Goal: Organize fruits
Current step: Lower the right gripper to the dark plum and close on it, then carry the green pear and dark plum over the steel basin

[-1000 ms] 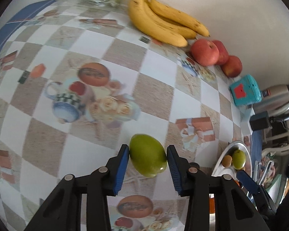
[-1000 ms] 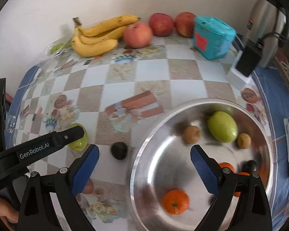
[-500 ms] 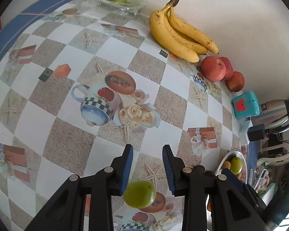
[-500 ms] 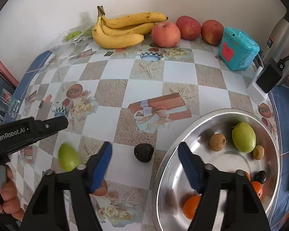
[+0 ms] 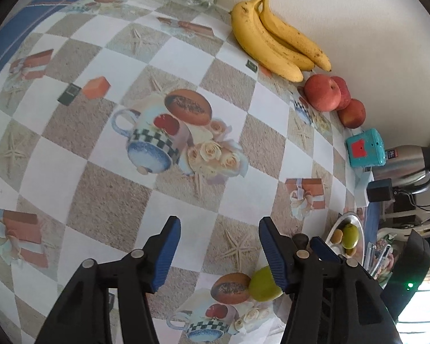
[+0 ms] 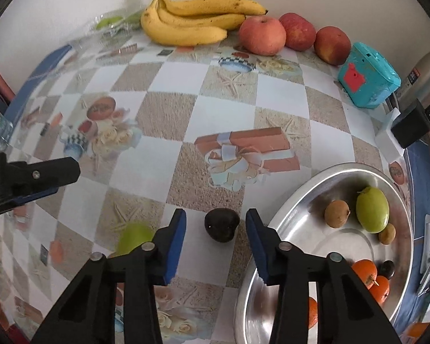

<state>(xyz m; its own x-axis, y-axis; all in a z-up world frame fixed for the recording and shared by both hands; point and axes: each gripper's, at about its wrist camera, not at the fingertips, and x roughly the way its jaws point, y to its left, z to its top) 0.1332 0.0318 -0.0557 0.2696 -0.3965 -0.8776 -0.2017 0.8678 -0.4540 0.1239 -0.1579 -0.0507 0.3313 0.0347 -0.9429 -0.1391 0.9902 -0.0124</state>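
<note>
The small dark fruit [image 6: 221, 224] sits on the bench [image 6: 229, 97] between the right gripper [image 6: 215, 229] jaws, which have just been closing and stand either side of it without touching; it is roundish, so no clear long axis shows. The left gripper [image 5: 219, 246] jaws have just been opening and hold nothing, and the green fruit [image 5: 262, 284] lies loose on the bench beside its right finger, blurred in the right wrist view. The metal bowl [image 6: 306, 189] rim lies just right of the dark fruit; open checkered cloth stretches toward the bananas [image 6: 195, 17] at the wall.
</note>
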